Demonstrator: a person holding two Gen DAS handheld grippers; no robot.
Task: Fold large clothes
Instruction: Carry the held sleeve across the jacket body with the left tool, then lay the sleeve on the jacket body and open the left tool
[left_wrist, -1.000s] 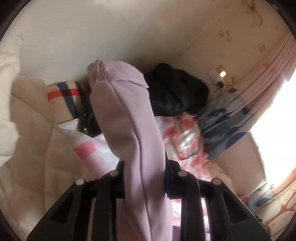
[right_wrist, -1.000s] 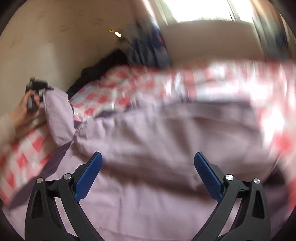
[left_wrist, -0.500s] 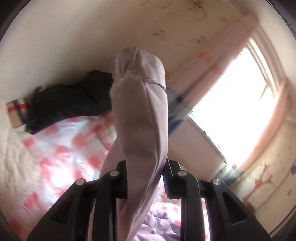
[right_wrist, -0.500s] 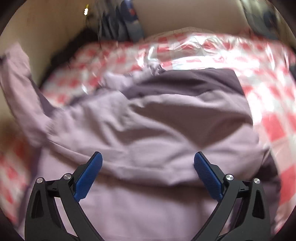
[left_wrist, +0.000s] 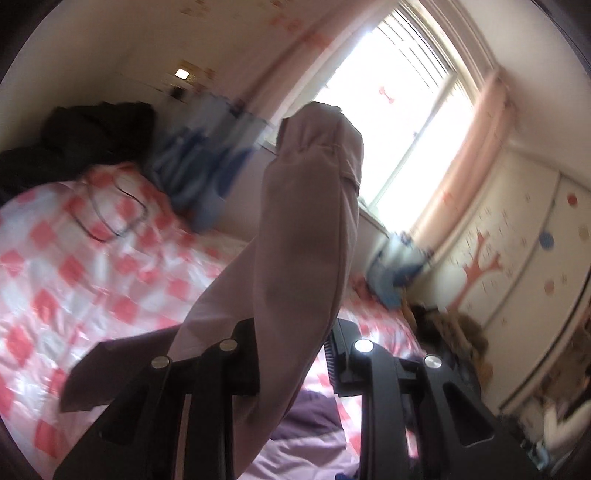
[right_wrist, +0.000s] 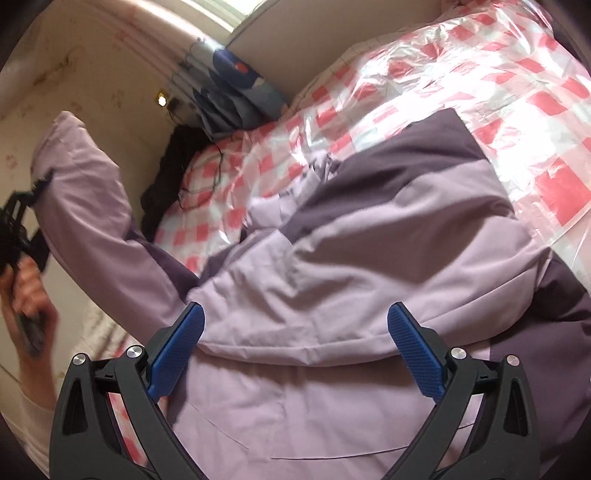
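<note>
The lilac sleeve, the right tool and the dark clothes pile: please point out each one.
lilac sleeve (left_wrist: 306, 229), left wrist view: middle of the raised sleeve.
right tool (right_wrist: 295, 350), right wrist view: midway between its blue fingertips.
dark clothes pile (left_wrist: 85, 136), left wrist view: centre of the black heap.

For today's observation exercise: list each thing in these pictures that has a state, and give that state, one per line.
Left tongs: shut on the jacket sleeve.
Right tongs: open, holding nothing.
Jacket sleeve: lifted off the bed.
Lilac jacket: lying rumpled on the bed.
Checked bed cover: spread out, wrinkled.
</note>
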